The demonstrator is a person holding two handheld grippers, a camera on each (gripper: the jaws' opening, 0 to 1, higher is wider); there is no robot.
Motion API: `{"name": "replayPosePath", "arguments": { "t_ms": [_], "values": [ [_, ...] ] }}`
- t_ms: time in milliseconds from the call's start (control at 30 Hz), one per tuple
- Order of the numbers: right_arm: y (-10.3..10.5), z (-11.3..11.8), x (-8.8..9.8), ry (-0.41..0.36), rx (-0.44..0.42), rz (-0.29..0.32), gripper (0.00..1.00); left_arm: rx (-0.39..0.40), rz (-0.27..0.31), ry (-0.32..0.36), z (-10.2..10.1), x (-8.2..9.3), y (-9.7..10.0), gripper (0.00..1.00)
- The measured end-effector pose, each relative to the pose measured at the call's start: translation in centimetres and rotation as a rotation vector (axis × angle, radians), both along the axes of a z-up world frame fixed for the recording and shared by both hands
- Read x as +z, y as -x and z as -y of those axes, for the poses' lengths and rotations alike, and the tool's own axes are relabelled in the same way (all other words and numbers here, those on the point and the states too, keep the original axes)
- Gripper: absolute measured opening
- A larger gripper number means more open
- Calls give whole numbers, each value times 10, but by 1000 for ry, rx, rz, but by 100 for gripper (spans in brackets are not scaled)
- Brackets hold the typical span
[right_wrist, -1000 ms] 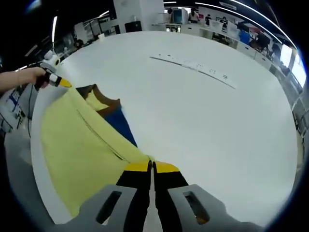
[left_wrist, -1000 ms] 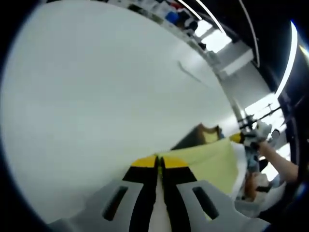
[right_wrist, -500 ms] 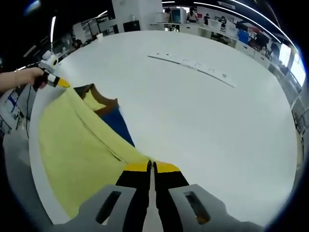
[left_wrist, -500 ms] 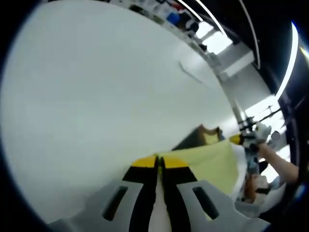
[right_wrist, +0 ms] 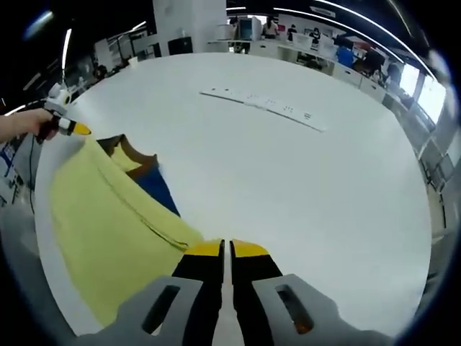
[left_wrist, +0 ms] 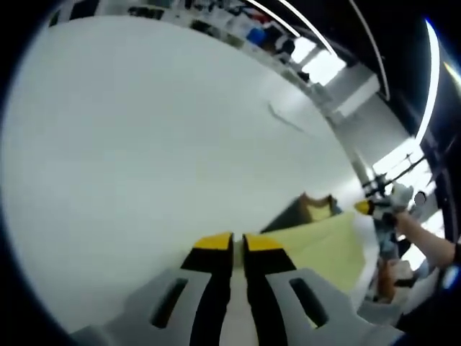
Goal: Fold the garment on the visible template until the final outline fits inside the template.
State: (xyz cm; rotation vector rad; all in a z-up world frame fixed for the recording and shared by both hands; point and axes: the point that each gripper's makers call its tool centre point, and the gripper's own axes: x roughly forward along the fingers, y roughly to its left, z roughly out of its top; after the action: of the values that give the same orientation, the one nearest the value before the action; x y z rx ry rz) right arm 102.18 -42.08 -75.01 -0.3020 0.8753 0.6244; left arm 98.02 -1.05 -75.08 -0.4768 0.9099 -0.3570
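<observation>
Both grippers pinch the yellow garment (right_wrist: 108,238), left gripper (left_wrist: 232,242) and right gripper (right_wrist: 225,249) stretching one edge between their jaws; folding looks barely begun.

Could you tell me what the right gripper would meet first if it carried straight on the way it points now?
Probably just the bare white table: the right gripper, shut on the yellow garment, faces open tabletop, though depth is unclear.

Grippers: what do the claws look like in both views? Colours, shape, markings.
Same build on both. The left gripper and right gripper each have two black claw fingers capped with yellow tips, rising from pale grey bodies with dark slots. Seen from across, the left gripper shows a white body with a yellow tip.
</observation>
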Motion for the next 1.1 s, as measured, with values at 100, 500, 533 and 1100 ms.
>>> {"name": "replayPosePath", "arguments": {
  "t_ms": [100,500,533,1100],
  "values": [
    [2,3,6,-6,-7,13,8,-10,18,-13,-2,7,3,7],
    [23,5,34,-43,-11,55,20,-21,58,-3,-5,33,28,8],
    [25,5,35,-46,-14,56,22,-24,59,-1,-5,35,31,9],
    [110,1,60,-117,-36,16,41,-87,177,-64,-13,77,101,42]
  ]
}}
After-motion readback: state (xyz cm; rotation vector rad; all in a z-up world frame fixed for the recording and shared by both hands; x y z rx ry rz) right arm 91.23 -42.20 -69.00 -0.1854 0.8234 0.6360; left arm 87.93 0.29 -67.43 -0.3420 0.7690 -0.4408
